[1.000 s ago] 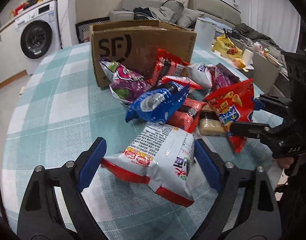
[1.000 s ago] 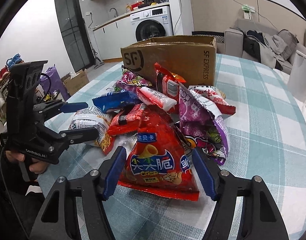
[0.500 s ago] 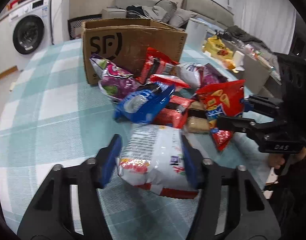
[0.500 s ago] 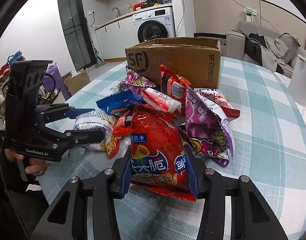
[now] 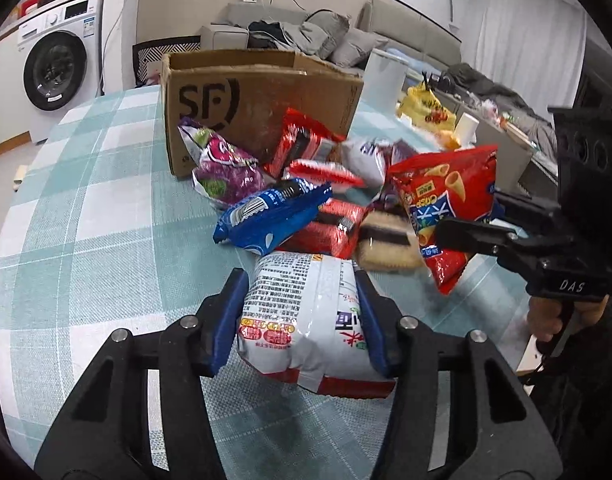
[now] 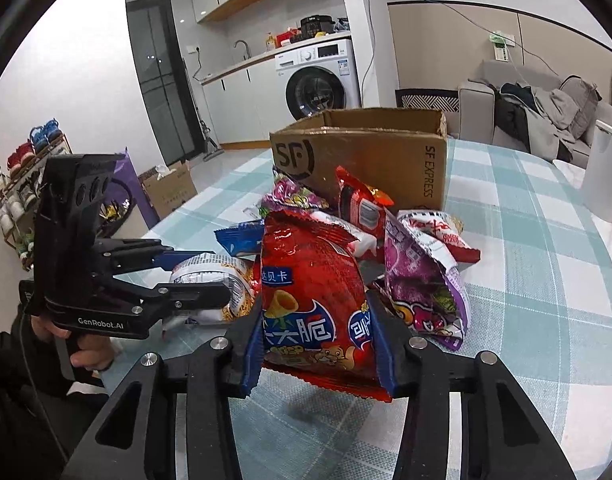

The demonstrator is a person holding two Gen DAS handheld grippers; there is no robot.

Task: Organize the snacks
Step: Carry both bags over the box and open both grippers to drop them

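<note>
My left gripper (image 5: 300, 312) is shut on a white snack bag with red trim (image 5: 302, 316) and holds it above the table; it also shows in the right wrist view (image 6: 214, 280). My right gripper (image 6: 317, 344) is shut on a red crisp bag (image 6: 311, 296), lifted off the table; the bag shows at the right of the left wrist view (image 5: 445, 204). Behind them lies a pile of snacks: a blue packet (image 5: 270, 216), a purple bag (image 5: 222, 168), red packets (image 5: 306, 148). An open cardboard box marked SF (image 5: 262, 100) stands behind the pile.
The table has a teal checked cloth (image 5: 86, 220). A second purple bag (image 6: 421, 280) lies just right of my right gripper. A white cylinder (image 6: 605, 172) stands at the table's right edge. A washing machine (image 6: 317, 80) and a sofa are beyond the table.
Both grippers have closed on their bags and lifted them off the table. The white bag and the red crisp bag now hang clear of the cloth.
</note>
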